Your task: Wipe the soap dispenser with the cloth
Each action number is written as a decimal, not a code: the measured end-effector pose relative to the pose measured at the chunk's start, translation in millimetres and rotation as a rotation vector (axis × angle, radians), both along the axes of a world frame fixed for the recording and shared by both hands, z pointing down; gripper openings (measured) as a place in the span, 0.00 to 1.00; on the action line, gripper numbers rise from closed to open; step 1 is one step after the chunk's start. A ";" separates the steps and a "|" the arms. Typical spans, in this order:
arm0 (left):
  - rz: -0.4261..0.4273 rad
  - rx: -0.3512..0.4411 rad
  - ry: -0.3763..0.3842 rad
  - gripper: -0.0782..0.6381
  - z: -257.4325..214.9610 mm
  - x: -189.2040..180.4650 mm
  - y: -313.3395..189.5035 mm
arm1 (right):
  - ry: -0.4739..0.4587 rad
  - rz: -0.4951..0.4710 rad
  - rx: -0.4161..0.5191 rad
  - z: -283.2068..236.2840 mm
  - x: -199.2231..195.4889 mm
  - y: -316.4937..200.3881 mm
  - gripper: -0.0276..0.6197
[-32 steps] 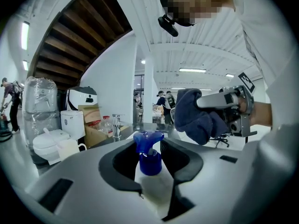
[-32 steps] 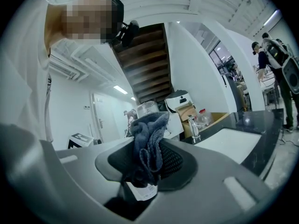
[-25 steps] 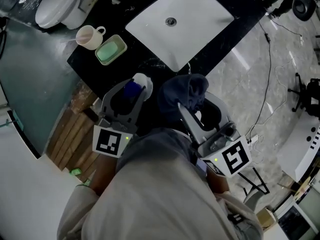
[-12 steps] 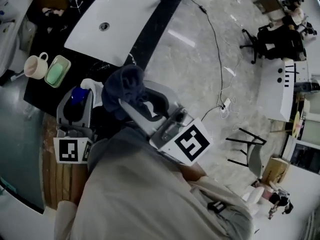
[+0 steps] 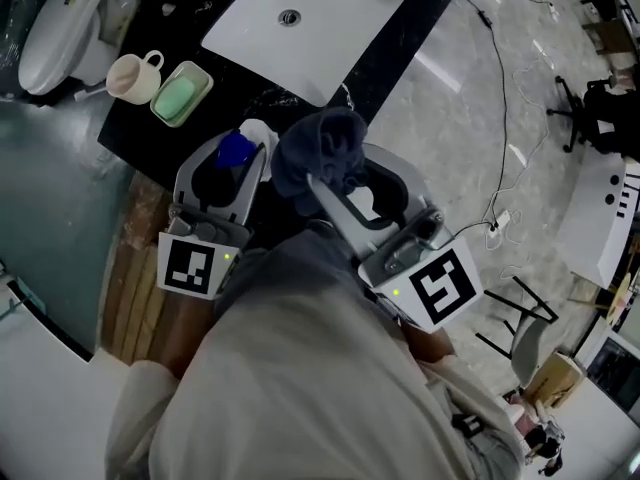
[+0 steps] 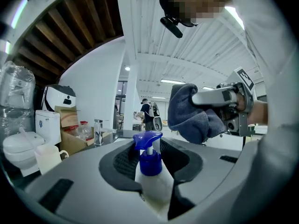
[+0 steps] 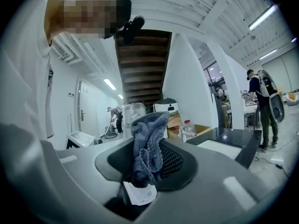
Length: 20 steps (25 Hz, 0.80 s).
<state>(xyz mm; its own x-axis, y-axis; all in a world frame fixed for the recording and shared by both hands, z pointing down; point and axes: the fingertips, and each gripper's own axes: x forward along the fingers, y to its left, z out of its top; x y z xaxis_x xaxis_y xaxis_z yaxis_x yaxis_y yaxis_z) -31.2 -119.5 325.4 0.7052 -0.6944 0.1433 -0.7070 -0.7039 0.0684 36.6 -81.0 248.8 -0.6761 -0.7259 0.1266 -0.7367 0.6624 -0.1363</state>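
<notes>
The left hand-held gripper is clenched on the soap dispenser. The pale bottle sits upright between the two dark ribbed pads, which press on its shoulders. Its blue pump head stands clear above the jaws, with the spout pointing to that view's left. In the head view this hand-held gripper is held close in front of the person's body, over the near edge of the black worktop, and its marker cube faces up.

The right hand-held gripper is closed on the cloth. The dark blue-grey fabric is bunched up between the pads, its loose folds rise above them, and a white tag hangs out below the grip. From the head view the cloth sits as a rounded wad at the tip of the right hand-held gripper, just beside the pump head and on its right. The left gripper view shows the wad above and to the right of the pump, with a gap between them, so cloth and dispenser are apart.

Farther out on the worktop lies a white rectangular basin with a round drain. To the left of the basin a pale green soap dish lies just beside a cream mug. Beyond the worktop's left end stands a white toilet. The floor to the right is pale marbled stone, with a thin cable trailing over it.
</notes>
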 end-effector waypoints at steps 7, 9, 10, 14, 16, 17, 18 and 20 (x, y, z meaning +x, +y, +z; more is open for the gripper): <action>-0.023 0.000 0.010 0.30 1.2 -8.6 0.6 | 0.080 -0.083 -0.008 20.7 -22.8 -9.5 0.23; -0.030 -0.009 0.014 0.30 2.1 -13.1 -0.2 | 0.109 -0.099 0.000 26.9 -27.4 -14.7 0.23; -0.033 -0.011 0.017 0.30 2.0 -15.5 -0.8 | 0.121 -0.104 0.002 30.0 -29.5 -17.8 0.23; -0.041 -0.003 0.049 0.28 -1.3 -21.8 -2.2 | 0.145 -0.139 -0.001 41.2 -42.0 -25.4 0.23; -0.037 0.007 0.054 0.28 -1.7 -22.1 -2.8 | 0.162 -0.160 -0.005 49.1 -48.6 -27.6 0.23; -0.036 0.015 0.059 0.28 -2.6 -22.1 -4.1 | 0.165 -0.168 -0.011 53.2 -51.4 -29.2 0.23; -0.035 0.015 0.061 0.28 -2.3 -22.1 -4.6 | 0.163 -0.173 -0.018 56.8 -54.2 -31.0 0.23; -0.031 -0.003 0.062 0.28 0.3 -23.1 -3.4 | 0.151 -0.176 -0.031 61.6 -59.1 -33.7 0.23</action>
